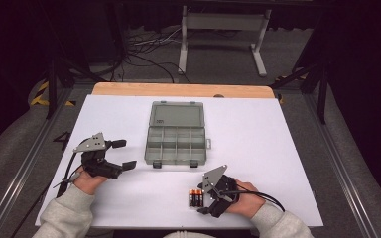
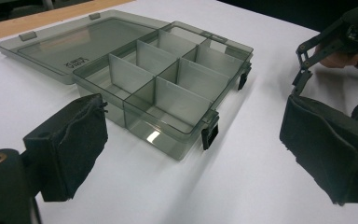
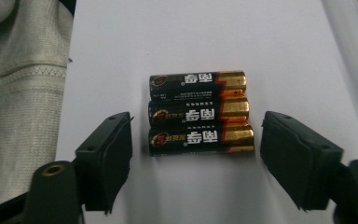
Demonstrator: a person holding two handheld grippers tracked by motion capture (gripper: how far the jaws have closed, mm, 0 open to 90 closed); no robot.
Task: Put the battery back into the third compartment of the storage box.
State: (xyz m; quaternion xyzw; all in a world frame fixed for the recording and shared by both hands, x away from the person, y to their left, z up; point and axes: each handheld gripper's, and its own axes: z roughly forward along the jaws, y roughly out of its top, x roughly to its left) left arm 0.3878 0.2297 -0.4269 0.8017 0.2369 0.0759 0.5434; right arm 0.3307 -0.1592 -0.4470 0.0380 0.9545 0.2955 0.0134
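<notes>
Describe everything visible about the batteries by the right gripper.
Three batteries, black with gold ends and printed labels, lie flat on the white table, side by side and touching, near the person's edge in front of the open organizer box. The right gripper brackets the nearest one end to end, its pads apart from it; nothing else touches them.

Bare table [image 1: 258,129] right of open organizer box [image 1: 176,144], batteries [image 1: 195,197] near front edge

Black tongs [image 1: 203,204] with padded jaws, grey three-cornered plates, trailing cables, light grey sleeves [image 1: 64,213]
</notes>
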